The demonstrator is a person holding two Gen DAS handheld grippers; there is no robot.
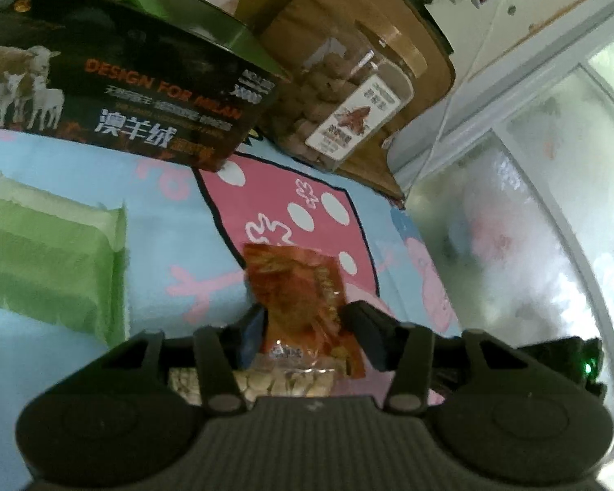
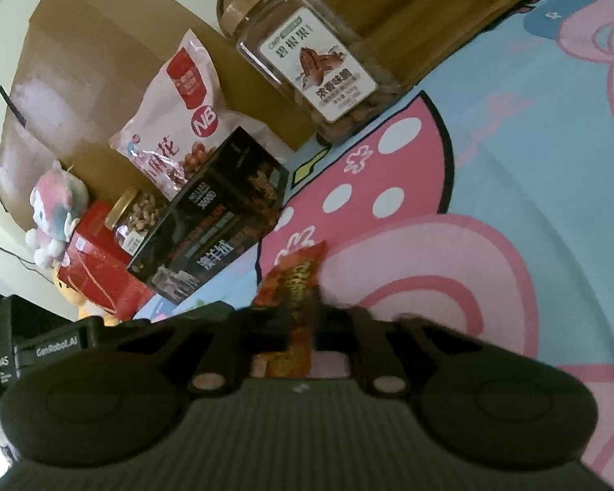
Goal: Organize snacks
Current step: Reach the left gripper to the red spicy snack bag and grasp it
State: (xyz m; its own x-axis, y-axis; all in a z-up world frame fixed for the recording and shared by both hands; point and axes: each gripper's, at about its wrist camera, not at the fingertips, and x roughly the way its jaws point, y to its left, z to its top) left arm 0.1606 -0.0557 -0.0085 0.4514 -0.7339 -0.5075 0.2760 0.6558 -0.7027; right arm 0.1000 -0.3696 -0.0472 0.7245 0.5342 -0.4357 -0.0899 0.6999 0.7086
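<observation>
Cartoon bedsheet [image 2: 491, 131], blue w/ pink figures, is the work surface; cardboard [image 2: 94, 61] behind it backs a row of goods: pecan jar [image 2: 307, 57], peanut bag [image 2: 184, 110], black wool box [image 2: 213, 221], a second nut jar [image 2: 137, 217], red box [image 2: 98, 270].

Left tool [image 1: 303, 319] is clamped on an orange-red snack packet [image 1: 303, 286], held by its lower part, top sticking fwd above the sheet. A clear pack of pale nuts [image 1: 282, 382] lies under the tool's base; can't tell if it's pinched too. Green pack [image 1: 49, 262] lies on the sheet off to the left.

Right tool [image 2: 303, 319] is closed on a second orange-red packet [image 2: 292, 286], gripped edge-on, also lifted off the sheet.

Likely step: carry both packets to the row & set them down w/ the rest. To do it well:
- keep grips firm; foil prob slippery, thin
- bring in one at a time, so tools don't clash
- aim for a gap beside the black box or jar, not on top
- lower till packet touches sheet before release
- avoid nudging the pecan jar, it could tip
</observation>
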